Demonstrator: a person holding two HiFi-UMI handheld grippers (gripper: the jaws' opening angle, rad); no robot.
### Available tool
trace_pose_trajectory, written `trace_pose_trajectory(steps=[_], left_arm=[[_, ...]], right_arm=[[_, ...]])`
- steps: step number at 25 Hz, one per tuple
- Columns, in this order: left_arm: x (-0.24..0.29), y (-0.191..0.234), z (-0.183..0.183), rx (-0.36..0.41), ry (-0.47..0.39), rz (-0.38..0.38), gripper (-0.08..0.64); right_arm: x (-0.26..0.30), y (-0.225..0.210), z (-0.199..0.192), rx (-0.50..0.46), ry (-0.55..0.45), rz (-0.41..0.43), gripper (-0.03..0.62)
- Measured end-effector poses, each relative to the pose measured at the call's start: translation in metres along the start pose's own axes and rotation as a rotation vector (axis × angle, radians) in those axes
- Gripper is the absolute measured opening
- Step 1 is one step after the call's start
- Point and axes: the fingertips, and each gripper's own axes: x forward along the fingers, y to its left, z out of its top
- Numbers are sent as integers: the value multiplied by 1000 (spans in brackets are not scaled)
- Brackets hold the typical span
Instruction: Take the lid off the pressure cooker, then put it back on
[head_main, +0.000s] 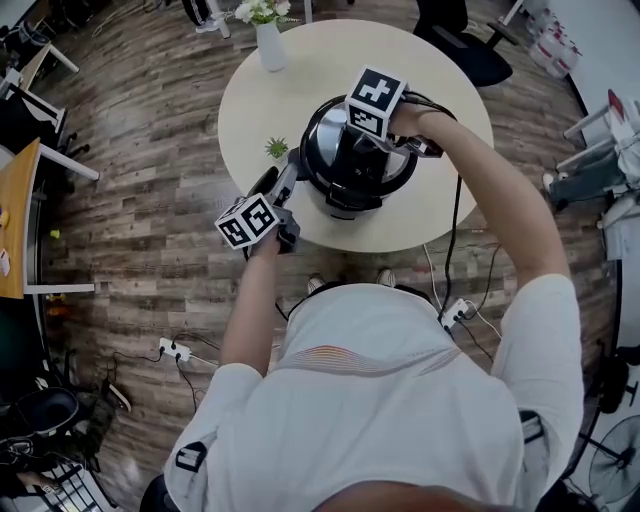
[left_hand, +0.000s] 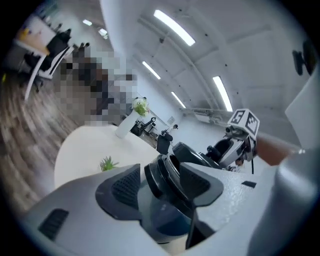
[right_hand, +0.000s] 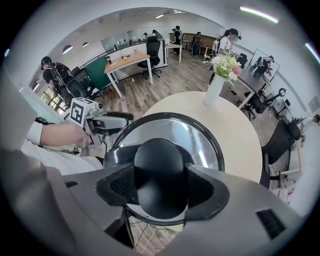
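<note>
A black pressure cooker (head_main: 345, 195) is seen upright on the round pale surface (head_main: 250, 110), near its front edge. The round lid (right_hand: 200, 142), black-rimmed with a shiny, mirror-like face, is held level on top. Its rounded black knob (right_hand: 159, 170) is clamped between the right gripper (right_hand: 160, 190) jaws. Whether the lid is seated cannot be told.

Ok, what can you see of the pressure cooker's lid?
The lid is round, with a shiny metal top, a black rim and a black domed knob at its centre. The right gripper clamps that knob from above, pads on both sides. The lid lies about level over the round table; whether it sits on the pot is unclear.
</note>
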Motion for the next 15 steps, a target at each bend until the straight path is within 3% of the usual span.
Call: trace_pose_trajectory(steps=[4,7,11,15], left_arm=[[-13,-27,24,317,-13,101,255],[-12,-57,40,508,-24,130,282],[-7,-106,53,675,-63,120,298],[7,-156,60,779,-100,90,291]], right_arm=[[-25,-2,-8,-3,-21,4,293],[-47,-12,-17,14,-42,0,293],[-73,-29,-45,44,-51,-26,293],[-89,-52,-83,87,-52,-66,293]])
